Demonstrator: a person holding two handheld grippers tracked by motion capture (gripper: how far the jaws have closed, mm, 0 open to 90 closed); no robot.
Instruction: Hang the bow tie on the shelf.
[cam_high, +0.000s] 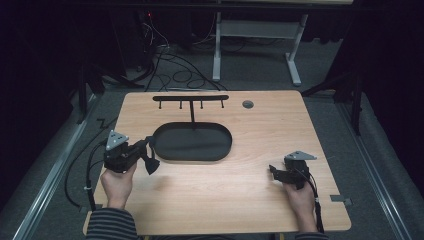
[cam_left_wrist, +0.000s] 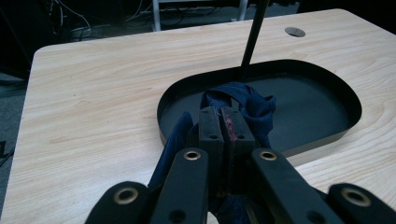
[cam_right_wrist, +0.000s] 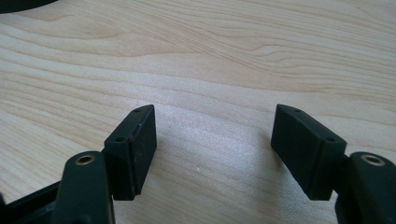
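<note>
Setting: a light wooden table (cam_high: 260, 200) seen from above, dark room behind, cables on the grey floor beyond it.
Tray: a black oval tray (cam_high: 220, 150) lies flat near the middle of the table, with a thin black post rising from its far rim.
Rack: the post carries a black crossbar with small hooks (cam_high: 190, 98), standing over the far part of the table.
Hole: a small round hole (cam_high: 248, 104) sits in the tabletop, right of the rack.
Left gripper (cam_high: 148, 152): held in the person's left hand (cam_high: 118, 182) at the tray's left end; its jaws are pressed together, pinching a piece of dark blue cloth.
Cloth (cam_left_wrist: 254, 105): bunched around the left jaws, hanging over the near-left rim of the tray, partly above the tray floor.
Right gripper (cam_high: 272, 170): held in the right hand (cam_high: 300, 197) near the table's right side, well apart from the tray; its jaws are spread wide over bare wood, holding nothing.
</note>
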